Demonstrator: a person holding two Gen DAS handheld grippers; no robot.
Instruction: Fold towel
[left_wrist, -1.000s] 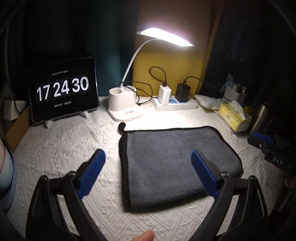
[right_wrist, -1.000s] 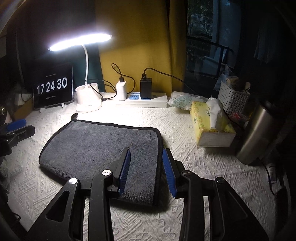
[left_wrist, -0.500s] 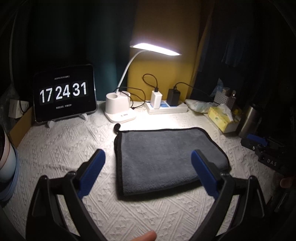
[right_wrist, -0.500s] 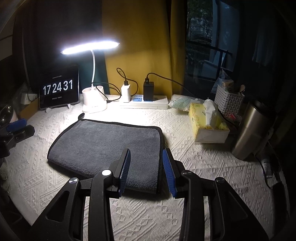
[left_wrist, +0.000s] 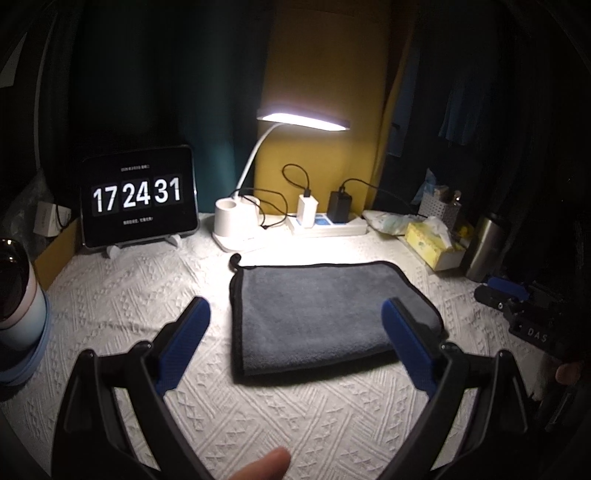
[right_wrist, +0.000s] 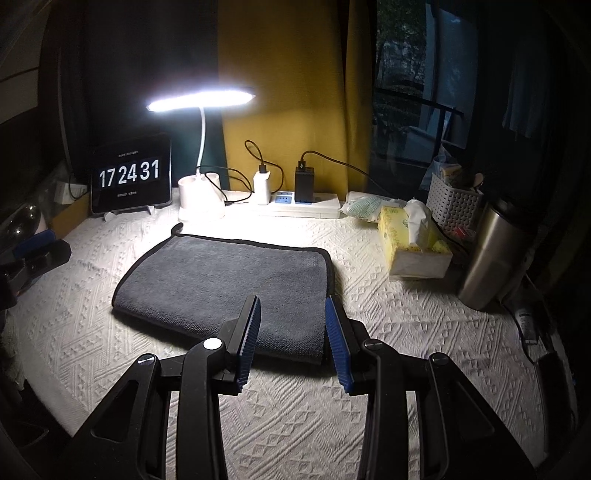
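Note:
A grey towel (left_wrist: 317, 310) with black trim lies folded flat on the white textured tablecloth (left_wrist: 129, 295); it also shows in the right wrist view (right_wrist: 229, 284). My left gripper (left_wrist: 295, 314) is open wide and empty, held above and short of the towel's near edge. My right gripper (right_wrist: 293, 310) is open and empty, held near the towel's near right corner, not touching it. The right gripper also shows at the right edge of the left wrist view (left_wrist: 517, 306).
At the back stand a tablet clock (left_wrist: 138, 205), a lit white desk lamp (left_wrist: 240, 225) and a power strip with chargers (left_wrist: 325, 225). A tissue box (right_wrist: 413, 240), basket (right_wrist: 454, 206) and steel tumbler (right_wrist: 491, 258) stand right. A mug (left_wrist: 18, 302) stands left.
Both grippers have drawn back and up from the towel, so it looks smaller and farther. The towel has not moved. Both stay open.

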